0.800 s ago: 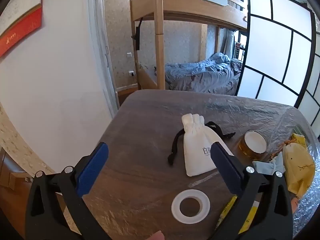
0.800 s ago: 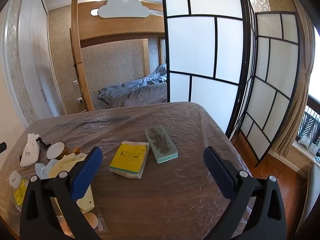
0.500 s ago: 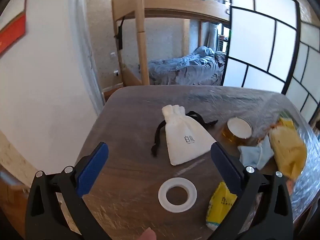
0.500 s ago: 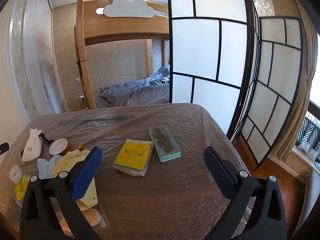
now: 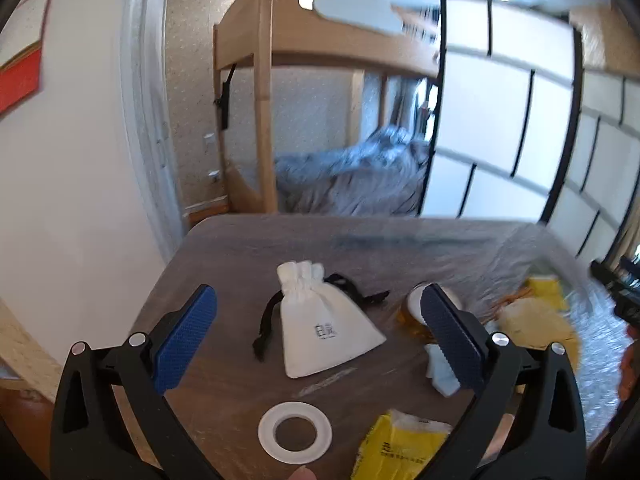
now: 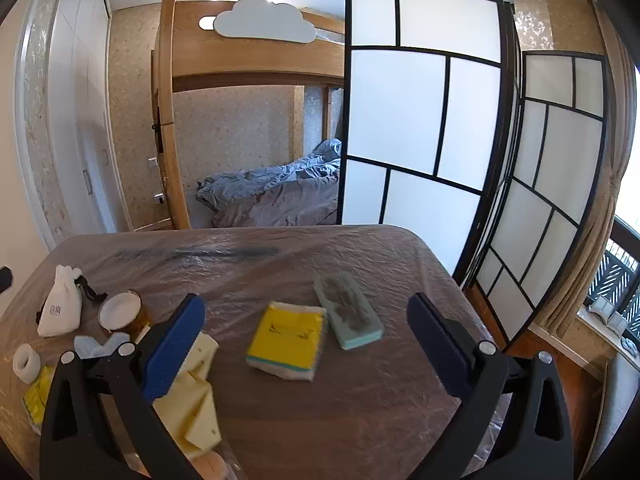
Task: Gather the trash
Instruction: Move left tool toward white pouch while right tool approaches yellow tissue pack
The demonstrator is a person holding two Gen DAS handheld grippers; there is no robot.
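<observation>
Trash is lying nearest the left tool [image 5: 316, 340], gaping empty: a crumpled yellow paper packet [image 5: 400, 450] is sitting low and rightward on the film-covered worktop [image 5: 240, 248]; the right tool [image 6: 306, 340] is gaping empty too.

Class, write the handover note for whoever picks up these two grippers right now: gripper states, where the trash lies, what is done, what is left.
Left gripper: open, empty, above the white drawstring pouch.
Right gripper: open, empty, above the yellow packet and green sponge block.
White ring and yellow wrapper lie nearest the left gripper; jar and pale yellow bag sit mid-table.
Done: nothing collected. Left: everything.
</observation>
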